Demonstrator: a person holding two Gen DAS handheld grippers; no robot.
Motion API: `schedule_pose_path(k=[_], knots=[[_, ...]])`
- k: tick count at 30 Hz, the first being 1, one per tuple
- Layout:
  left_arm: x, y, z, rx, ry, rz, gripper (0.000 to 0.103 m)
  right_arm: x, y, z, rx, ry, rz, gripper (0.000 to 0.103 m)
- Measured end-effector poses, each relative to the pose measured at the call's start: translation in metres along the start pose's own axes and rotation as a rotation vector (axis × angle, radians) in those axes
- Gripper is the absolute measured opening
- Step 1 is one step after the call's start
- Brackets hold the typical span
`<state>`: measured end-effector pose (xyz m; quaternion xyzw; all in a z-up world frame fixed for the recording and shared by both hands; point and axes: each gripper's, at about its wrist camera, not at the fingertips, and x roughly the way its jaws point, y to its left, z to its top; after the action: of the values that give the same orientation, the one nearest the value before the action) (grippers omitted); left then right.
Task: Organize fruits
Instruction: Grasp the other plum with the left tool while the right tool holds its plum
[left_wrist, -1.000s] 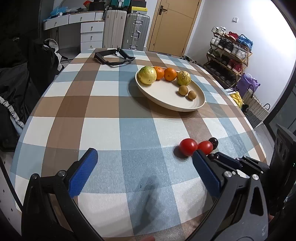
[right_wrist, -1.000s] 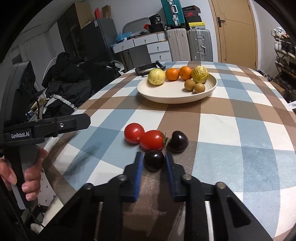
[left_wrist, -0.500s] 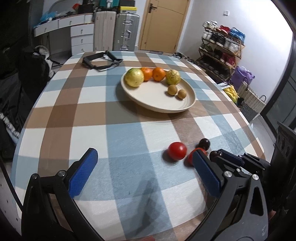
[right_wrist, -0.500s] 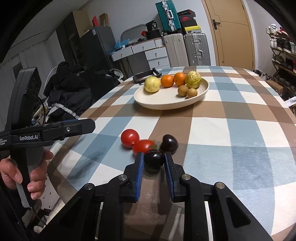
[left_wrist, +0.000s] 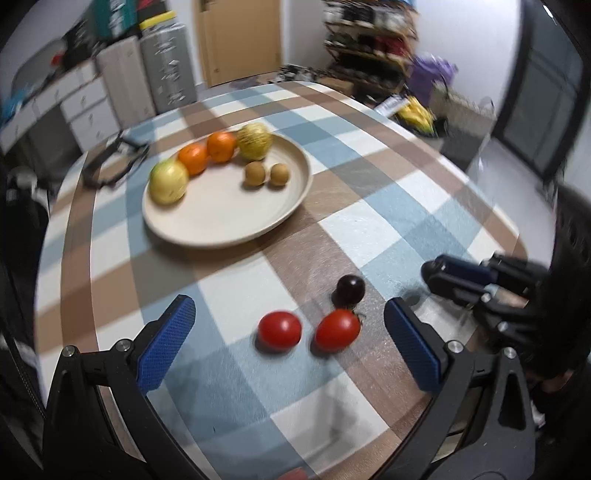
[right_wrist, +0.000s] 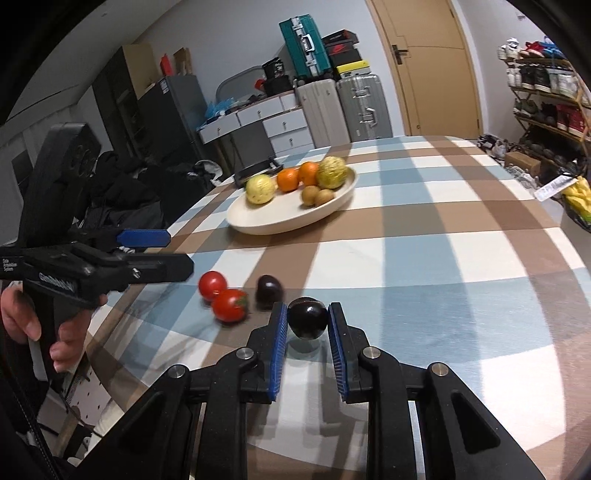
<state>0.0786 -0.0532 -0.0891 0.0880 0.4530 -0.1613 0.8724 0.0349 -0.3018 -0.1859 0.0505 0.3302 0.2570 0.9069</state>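
Now the right gripper (right_wrist: 305, 320) clamps a roundish dark plum (right_wrist: 307, 322), lifted off the cloth since earlier. The left gripper (left_wrist: 288, 334) gapes empty, now straddling two tomatoes (left_wrist: 279, 329).

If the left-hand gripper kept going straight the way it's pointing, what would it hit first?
Probably the two red tomatoes on the checked tablecloth, which lie ahead between the open left gripper's fingers; depth is hard to judge.

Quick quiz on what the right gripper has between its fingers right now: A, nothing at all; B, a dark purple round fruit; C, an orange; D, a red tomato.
B: in the right wrist view the right gripper is clamped on a dark purple fruit, while both red tomatoes lie on the table and the oranges sit on the plate.
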Motion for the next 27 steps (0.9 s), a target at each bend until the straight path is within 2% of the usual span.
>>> schedule_pose_path(k=[2,5,9,12,14,17,18,20,21,23,25,27], knots=[[0.010,-0.015,0.006,0.082,0.039,0.032,0.102,-0.007,-0.007,-0.002,0.010,-0.011,-0.005,0.023],[0.027,-0.032,0.012,0.160,0.093,0.034,0.102,-0.012,-0.015,-0.003,0.021,-0.019,0.000,0.023],[0.047,-0.044,0.016,0.208,0.154,0.025,0.099,-0.018,-0.027,-0.004,0.039,-0.031,-0.009,0.023],[0.057,-0.048,0.019,0.214,0.186,-0.002,0.091,-0.022,-0.035,-0.004,0.059,-0.043,-0.009,0.023],[0.065,-0.049,0.022,0.210,0.206,-0.016,0.079,-0.024,-0.039,-0.004,0.069,-0.050,-0.009,0.023],[0.071,-0.046,0.025,0.188,0.222,-0.008,0.067,-0.025,-0.042,-0.005,0.078,-0.048,0.000,0.023],[0.072,-0.045,0.025,0.181,0.228,-0.024,0.064,-0.025,-0.043,-0.006,0.078,-0.045,-0.001,0.023],[0.072,-0.043,0.026,0.173,0.238,-0.059,0.050,-0.024,-0.043,-0.007,0.085,-0.040,0.001,0.023],[0.073,-0.043,0.026,0.172,0.245,-0.072,0.048,-0.024,-0.044,-0.007,0.089,-0.037,0.005,0.023],[0.074,-0.045,0.025,0.180,0.254,-0.087,0.032,-0.024,-0.044,-0.008,0.092,-0.038,0.004,0.023],[0.075,-0.046,0.025,0.176,0.264,-0.129,0.022,-0.024,-0.045,-0.007,0.095,-0.038,0.004,0.023],[0.073,-0.046,0.026,0.173,0.251,-0.135,0.021,-0.023,-0.045,-0.007,0.098,-0.038,0.006,0.023]])
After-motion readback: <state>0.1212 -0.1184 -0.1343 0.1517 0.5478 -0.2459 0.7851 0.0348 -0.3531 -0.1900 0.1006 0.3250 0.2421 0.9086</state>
